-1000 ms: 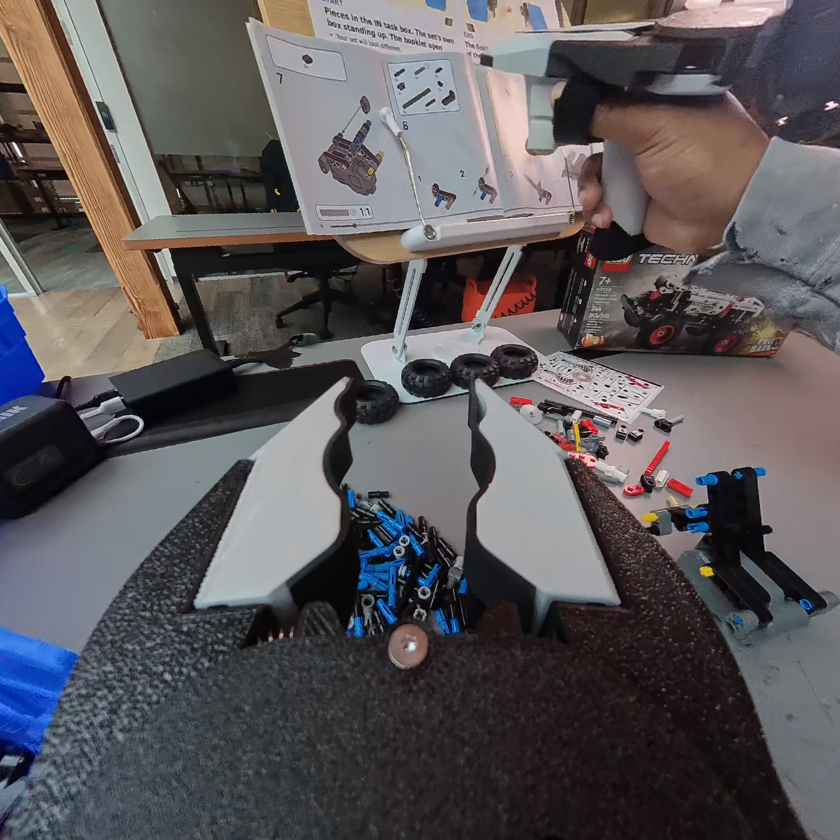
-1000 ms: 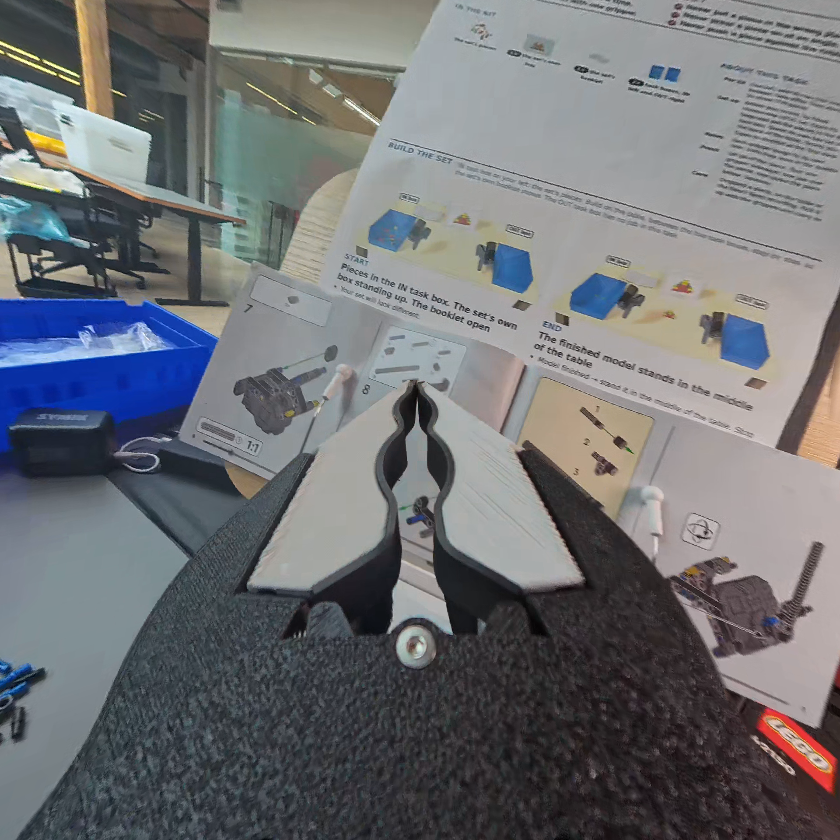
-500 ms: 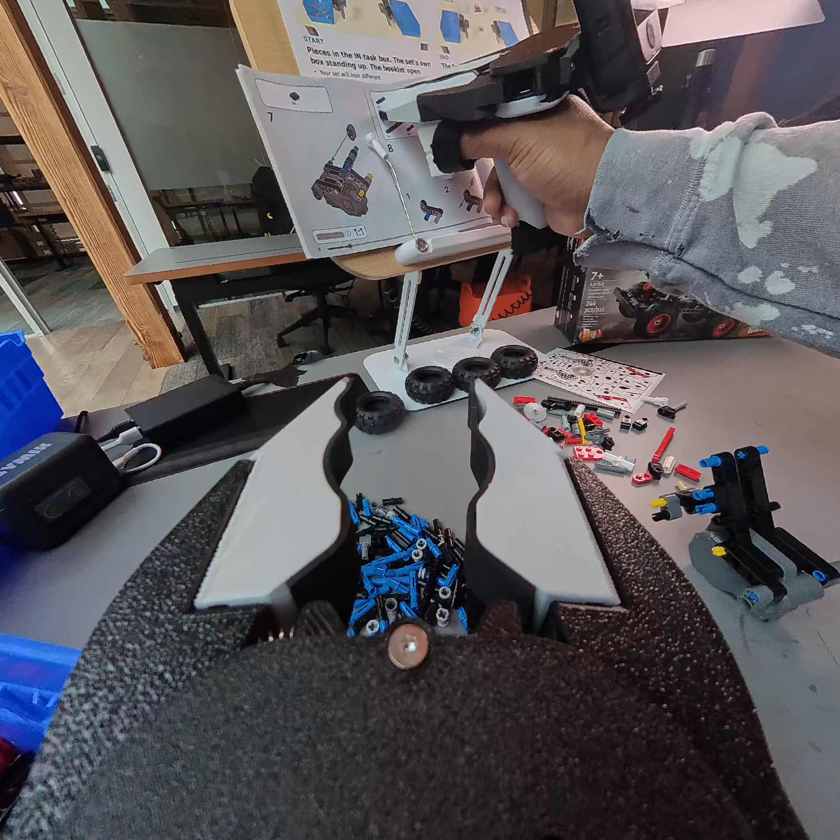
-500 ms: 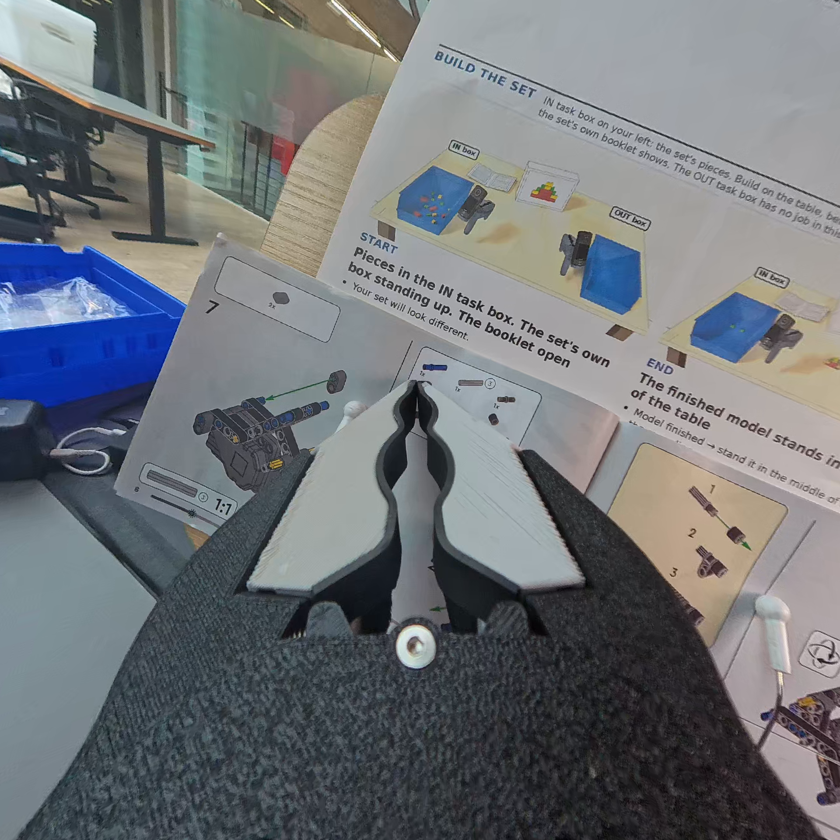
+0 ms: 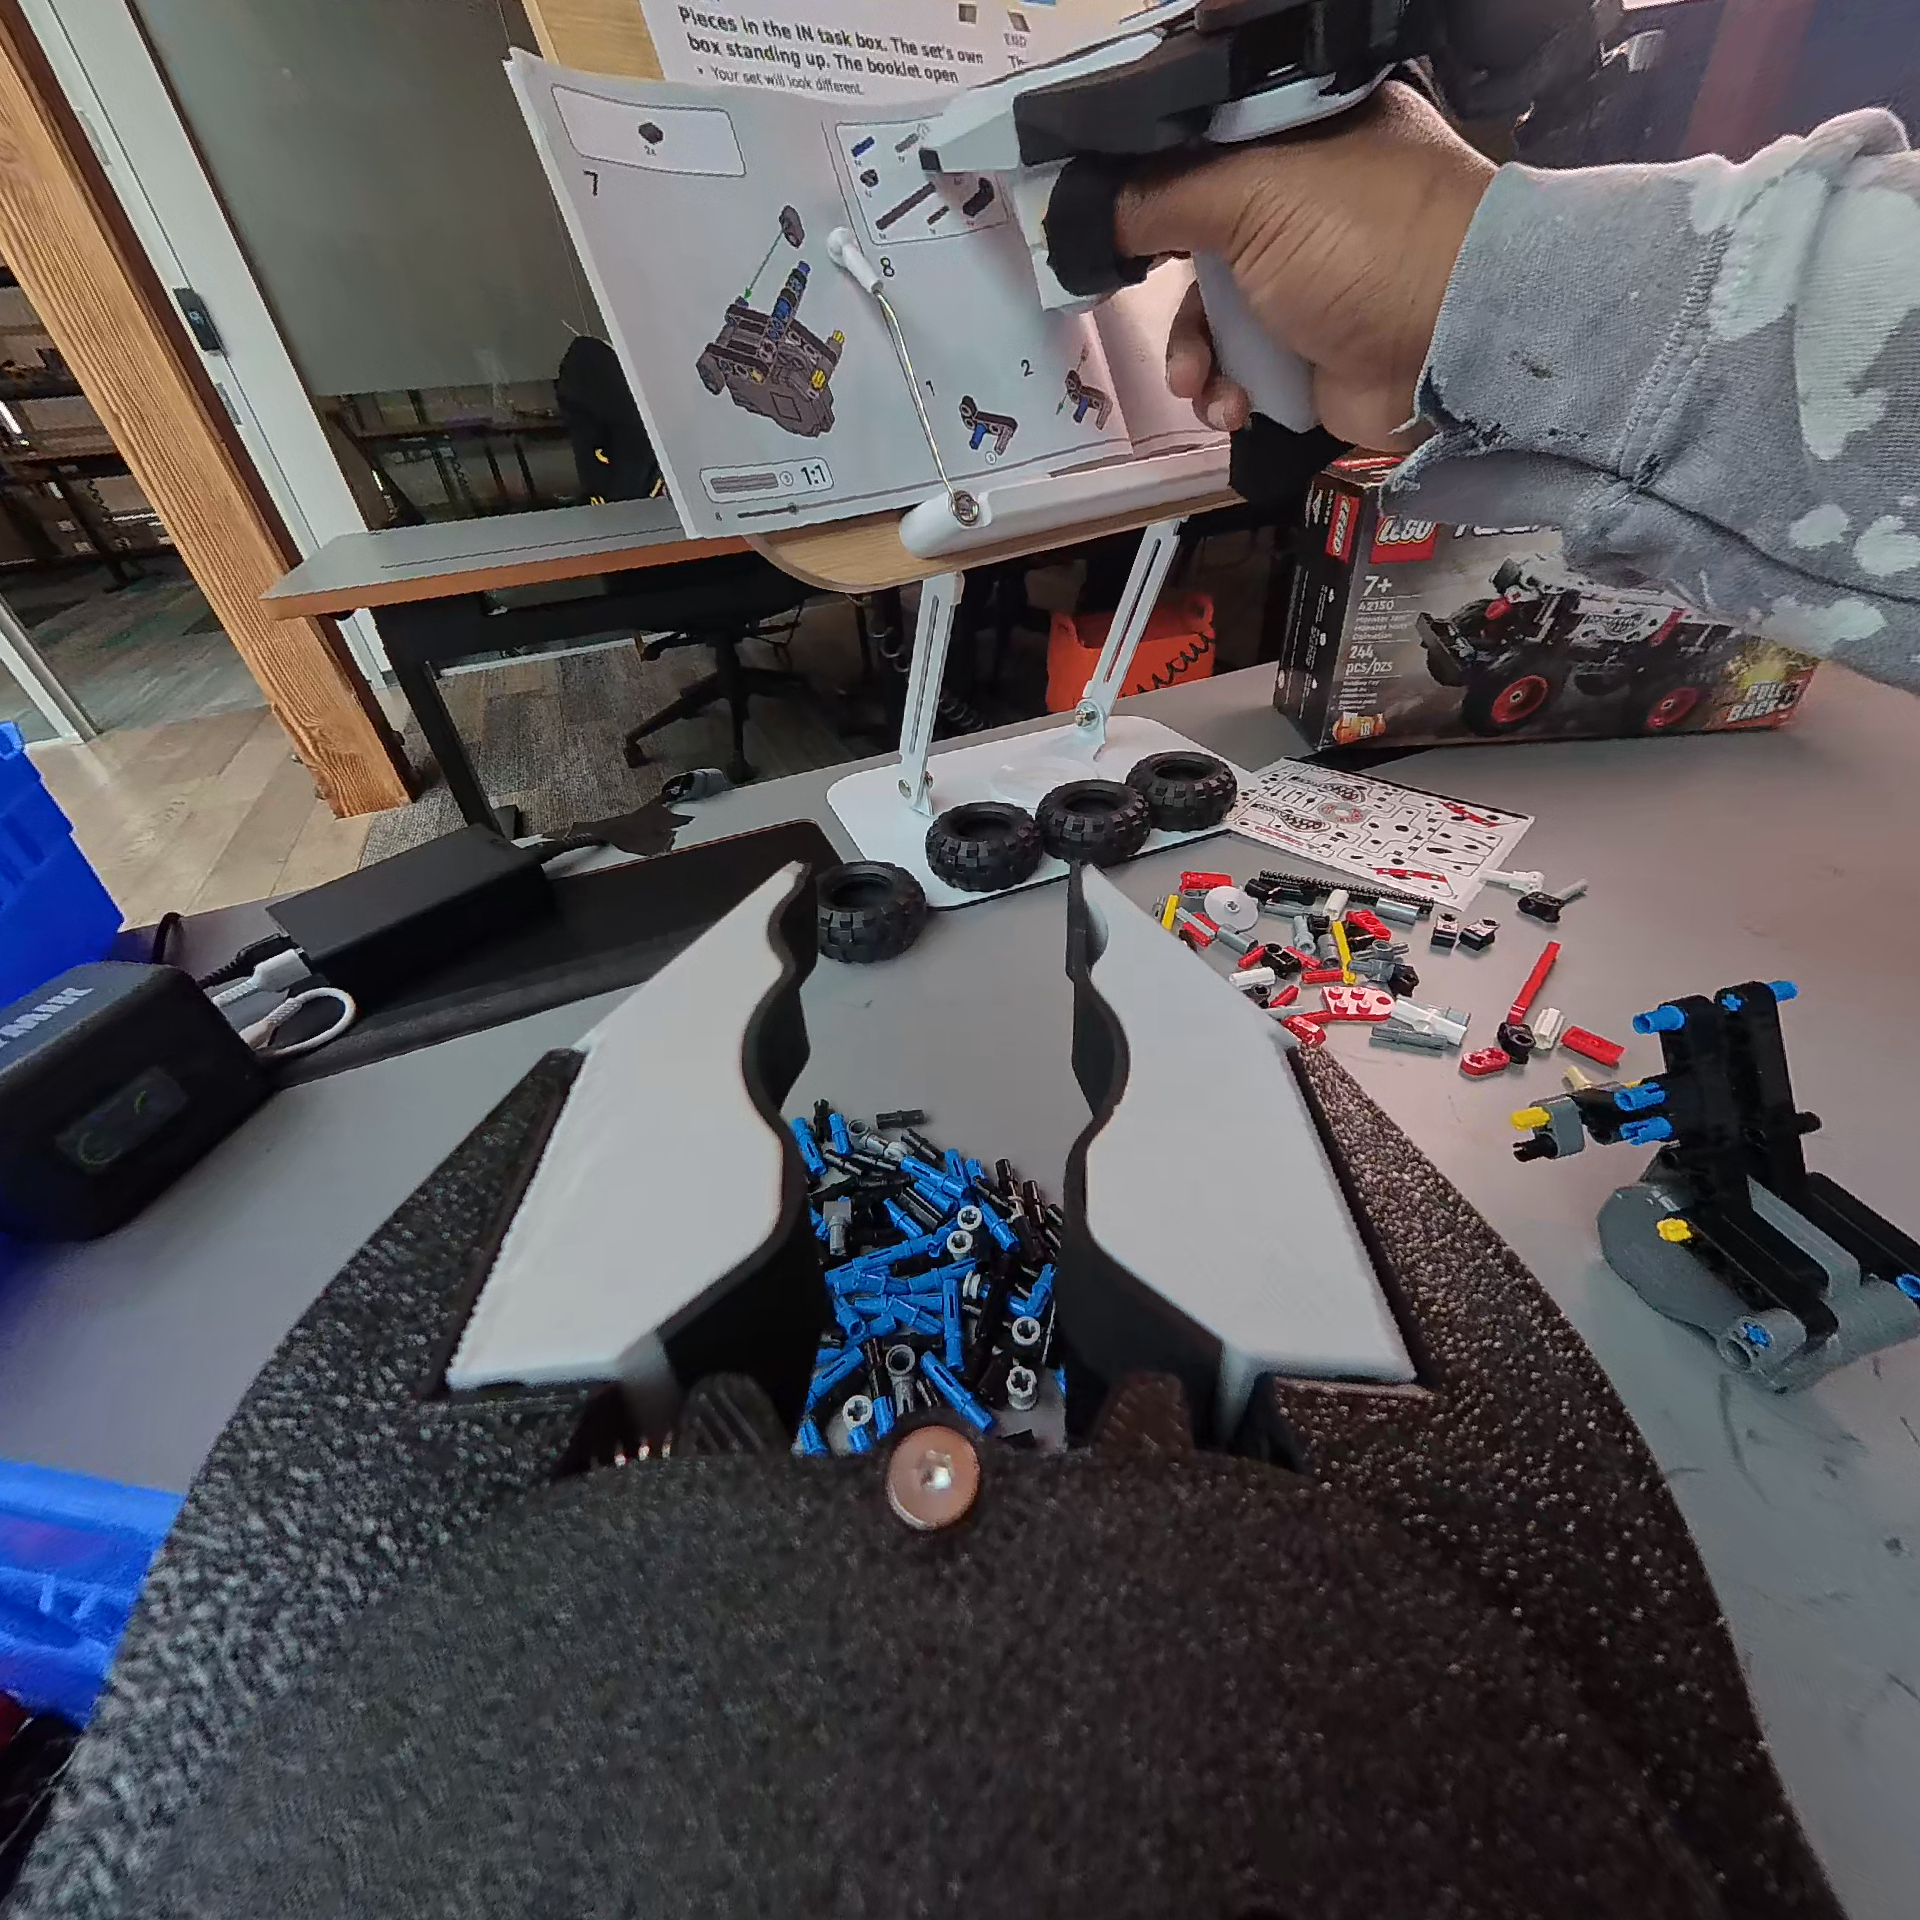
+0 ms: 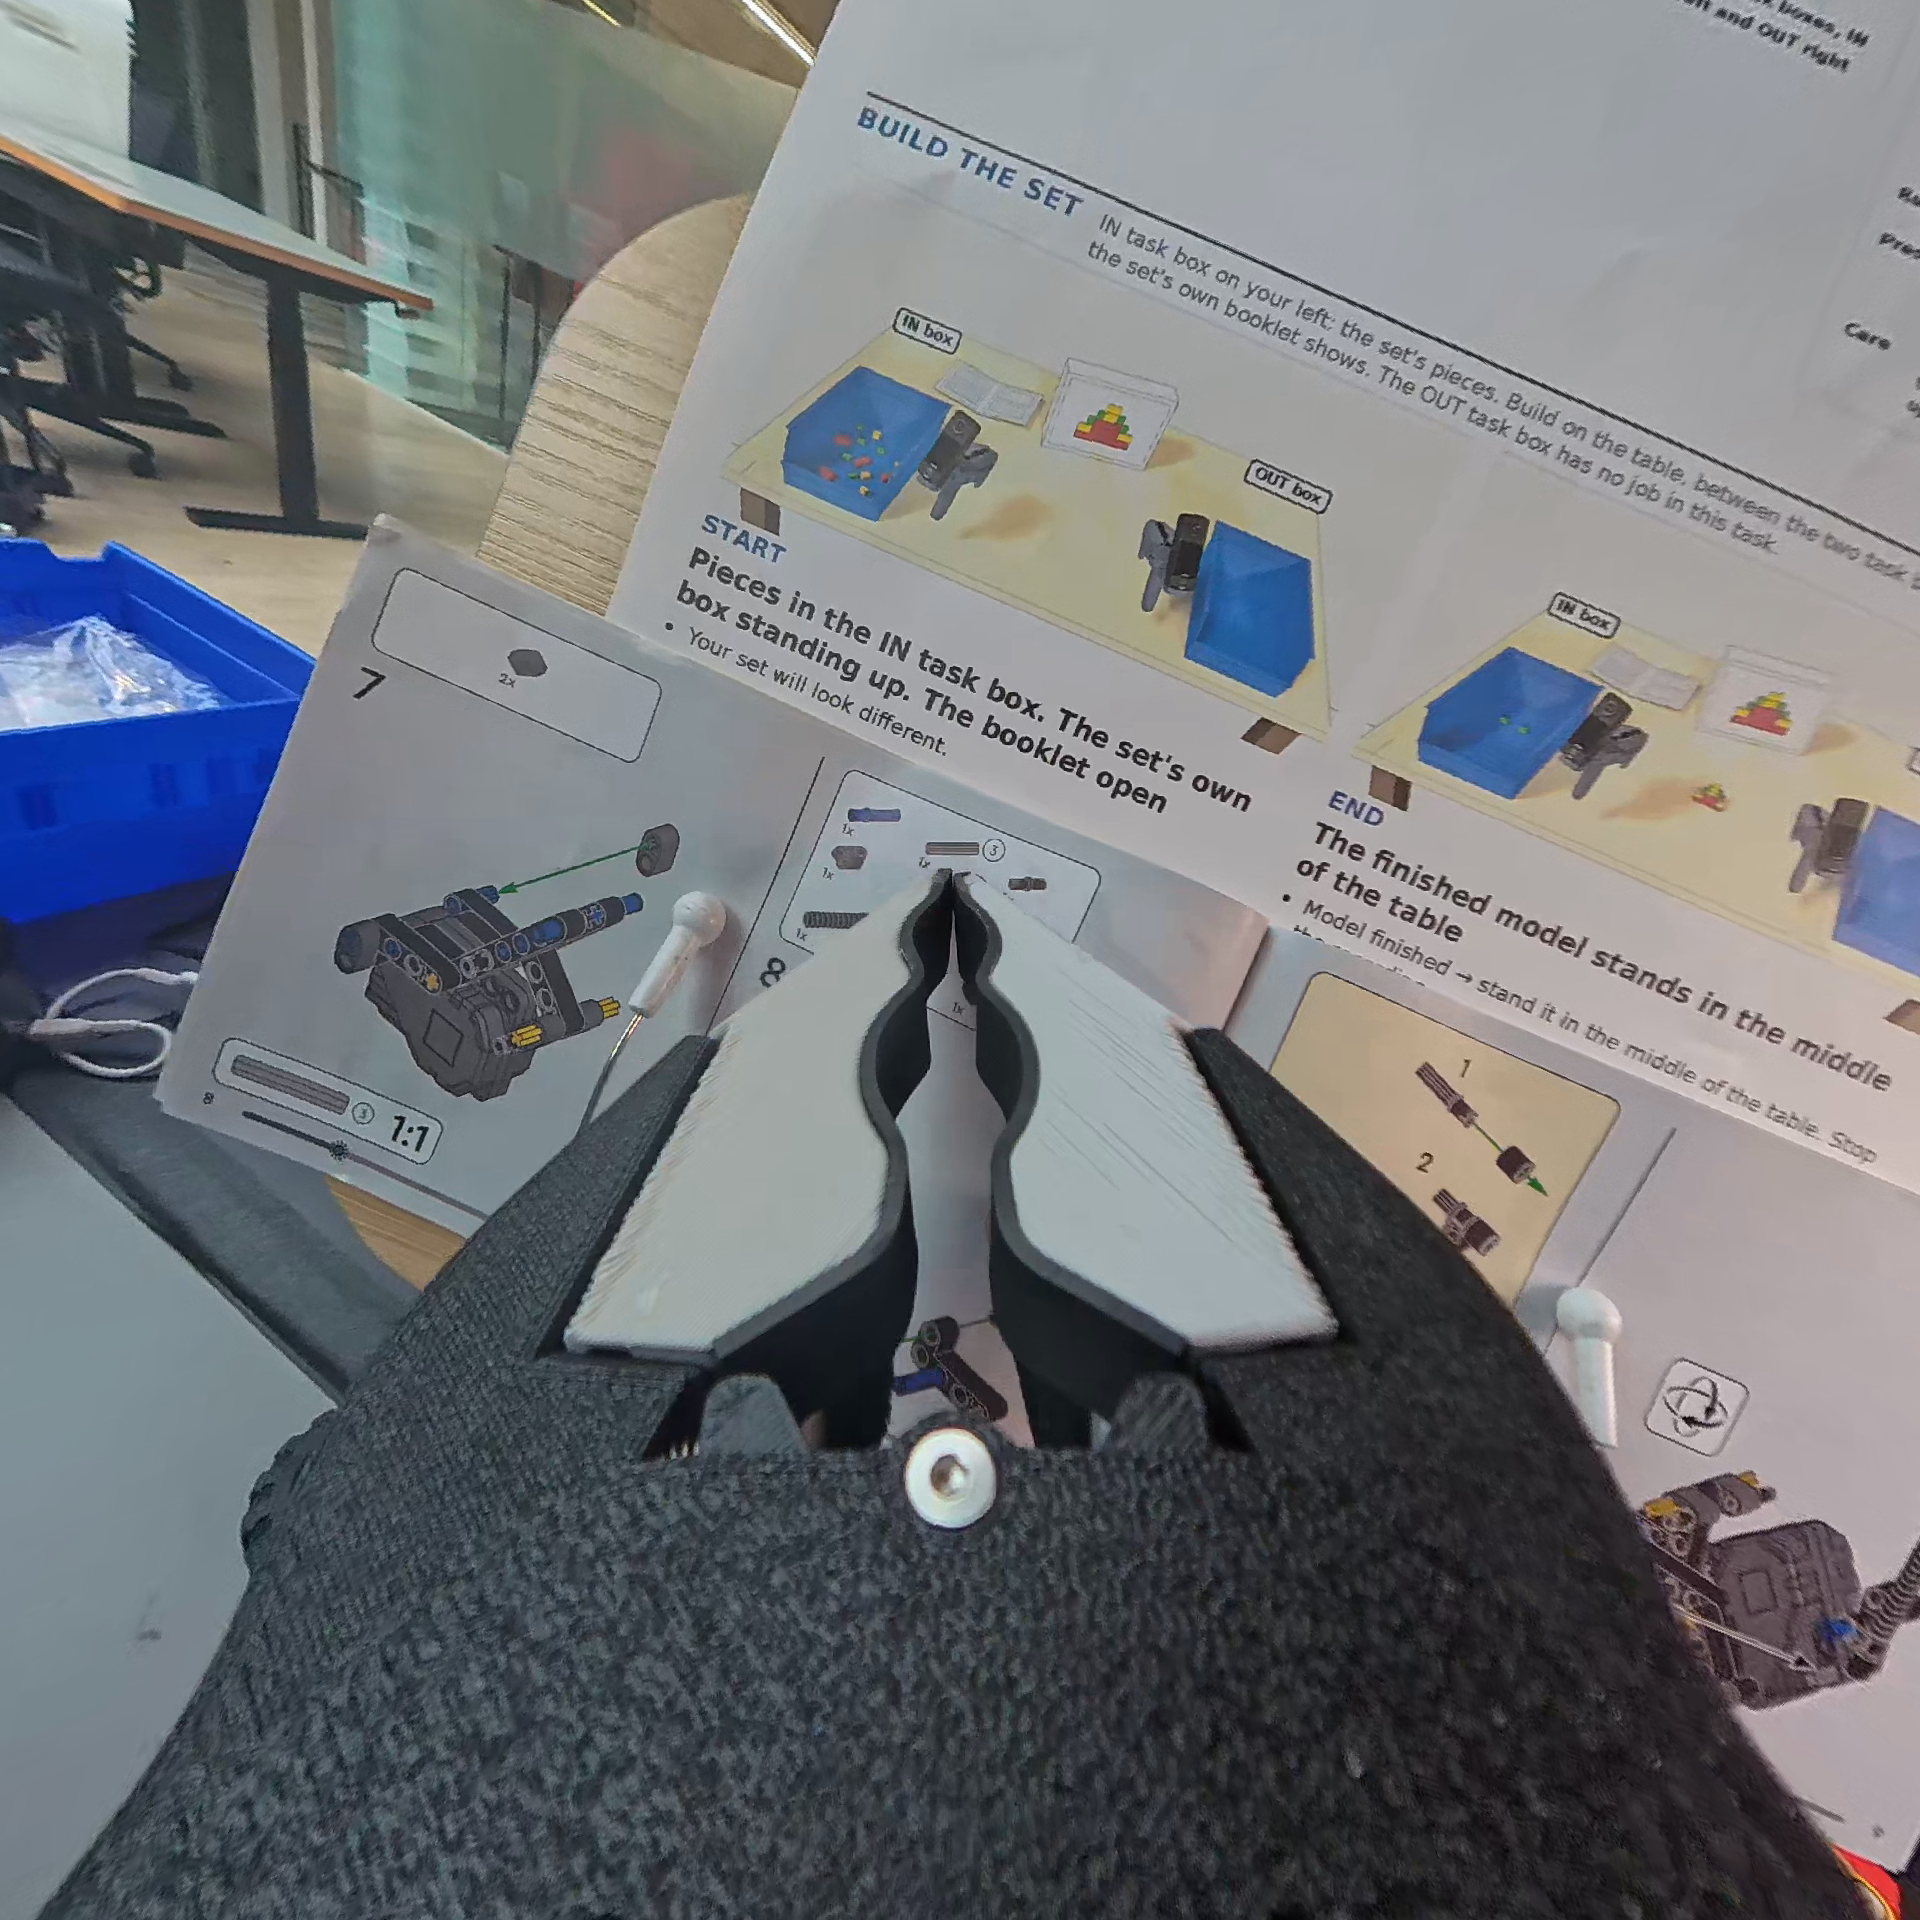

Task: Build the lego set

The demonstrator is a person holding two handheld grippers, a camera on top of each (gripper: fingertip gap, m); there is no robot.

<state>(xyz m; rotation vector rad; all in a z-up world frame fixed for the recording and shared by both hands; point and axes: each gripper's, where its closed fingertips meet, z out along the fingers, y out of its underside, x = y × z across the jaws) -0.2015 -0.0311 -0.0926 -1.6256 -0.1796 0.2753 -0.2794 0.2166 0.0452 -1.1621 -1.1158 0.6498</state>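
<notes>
My left gripper (image 5: 940, 888) is open and empty above a pile of blue and black pins (image 5: 925, 1278) on the grey table. A half-built black and grey model (image 5: 1745, 1195) stands to its right. My right gripper (image 6: 954, 883) is shut and empty, its tips raised right in front of the open instruction booklet (image 6: 499, 883) on a stand. The left wrist view shows that gripper (image 5: 935, 156) held in a hand before the booklet (image 5: 790, 312). Small red, grey and black pieces (image 5: 1361, 977) lie between the pile and the model.
Several black tyres (image 5: 1091, 821) lie by the white stand base (image 5: 883, 810). A sticker sheet (image 5: 1382, 826) and the set's box (image 5: 1507, 644) are at the back right. A black charger (image 5: 104, 1091) and a blue bin (image 6: 125, 727) sit on the left. A printed task sheet (image 6: 1351, 416) hangs behind the booklet. Tip to tip, the grippers are about 30 cm apart.
My right gripper, still shut, has moved left and closer to the booklet's left page. My left gripper has stayed open and tilted slightly over the pin pile.
</notes>
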